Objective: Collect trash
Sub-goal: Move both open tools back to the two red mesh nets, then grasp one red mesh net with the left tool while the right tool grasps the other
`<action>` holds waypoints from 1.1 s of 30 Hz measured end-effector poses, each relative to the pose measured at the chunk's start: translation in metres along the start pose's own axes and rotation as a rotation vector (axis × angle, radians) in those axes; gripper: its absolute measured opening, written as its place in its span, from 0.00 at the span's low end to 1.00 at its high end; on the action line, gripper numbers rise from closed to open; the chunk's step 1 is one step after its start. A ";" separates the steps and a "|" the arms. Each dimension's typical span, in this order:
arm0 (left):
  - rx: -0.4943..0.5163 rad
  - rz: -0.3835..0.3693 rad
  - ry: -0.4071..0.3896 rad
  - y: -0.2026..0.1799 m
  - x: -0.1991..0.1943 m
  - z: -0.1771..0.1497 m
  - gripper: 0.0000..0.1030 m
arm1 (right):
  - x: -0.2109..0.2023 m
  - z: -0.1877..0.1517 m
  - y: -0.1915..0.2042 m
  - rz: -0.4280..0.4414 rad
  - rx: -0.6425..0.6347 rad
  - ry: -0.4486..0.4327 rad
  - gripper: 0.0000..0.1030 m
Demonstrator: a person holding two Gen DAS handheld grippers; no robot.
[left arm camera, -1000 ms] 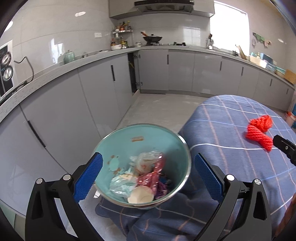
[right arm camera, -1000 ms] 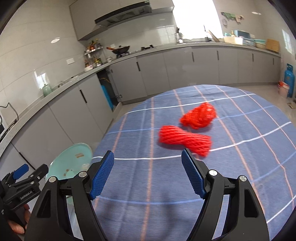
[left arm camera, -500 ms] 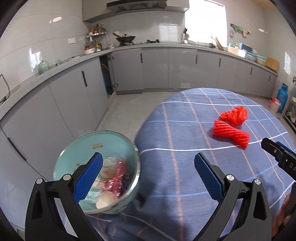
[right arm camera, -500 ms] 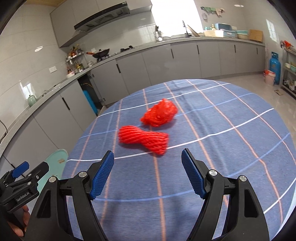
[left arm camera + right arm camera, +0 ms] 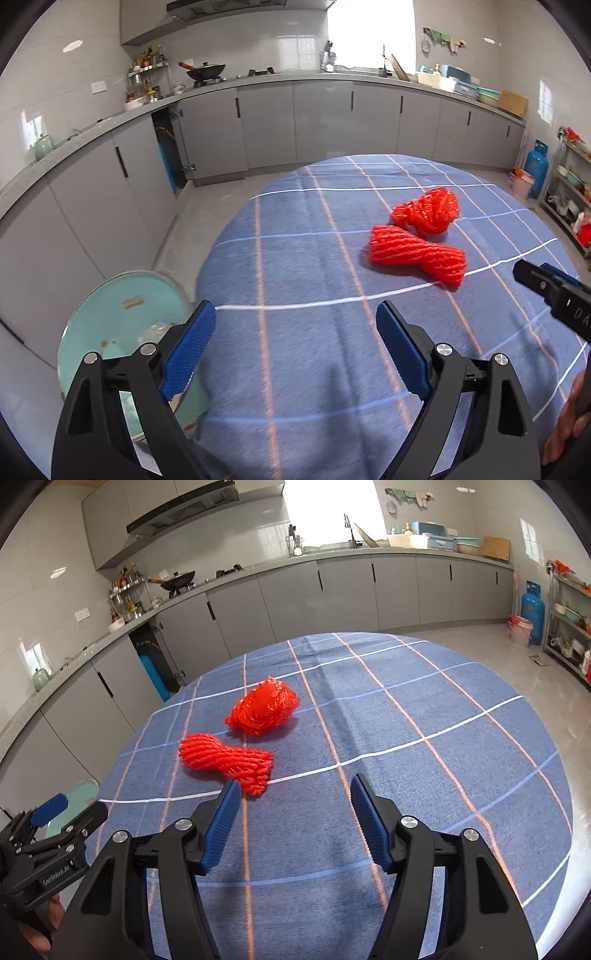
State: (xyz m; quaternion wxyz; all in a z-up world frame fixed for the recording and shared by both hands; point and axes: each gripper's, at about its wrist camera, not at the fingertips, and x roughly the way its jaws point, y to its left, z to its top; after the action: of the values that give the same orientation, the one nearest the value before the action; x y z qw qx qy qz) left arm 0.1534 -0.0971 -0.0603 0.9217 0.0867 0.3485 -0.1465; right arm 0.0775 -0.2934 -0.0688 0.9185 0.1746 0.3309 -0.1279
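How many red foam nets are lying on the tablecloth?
2. A flattened net lies nearer the grippers; a bunched net sits just behind it, almost touching. Nothing seems hidden on the tablecloth.

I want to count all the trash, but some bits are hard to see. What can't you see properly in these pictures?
- Teal bowl, left wrist view: the left gripper, jaws closing with nothing between them, covers most of what lies in it.
- Same bowl, right wrist view: only a sliver shows behind the left gripper.
- Right gripper, left wrist view: cut off by the picture edge.
- Bottles on the shelf: too small to tell apart.
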 end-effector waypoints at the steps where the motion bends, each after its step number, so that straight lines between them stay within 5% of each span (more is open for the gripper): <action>1: 0.006 -0.008 -0.002 -0.003 0.003 0.002 0.84 | 0.001 -0.001 -0.001 -0.001 0.000 0.002 0.55; 6: 0.025 -0.043 -0.008 -0.016 0.021 0.019 0.76 | 0.008 0.001 -0.010 -0.011 0.012 0.013 0.55; 21: 0.013 -0.129 0.050 -0.055 0.083 0.058 0.75 | 0.030 0.045 -0.030 -0.009 -0.009 0.022 0.55; 27: 0.001 -0.205 0.149 -0.069 0.112 0.058 0.50 | 0.038 0.053 -0.036 -0.010 -0.015 0.038 0.55; 33: -0.007 -0.267 0.155 -0.066 0.115 0.054 0.27 | 0.052 0.065 -0.033 0.010 -0.016 0.051 0.55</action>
State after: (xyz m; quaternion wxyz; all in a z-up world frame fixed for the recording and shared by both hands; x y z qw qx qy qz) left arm 0.2468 -0.1980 -0.1004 0.8647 0.0474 0.4277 -0.2591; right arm 0.1411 -0.3562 -0.0632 0.9118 0.1718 0.3544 -0.1162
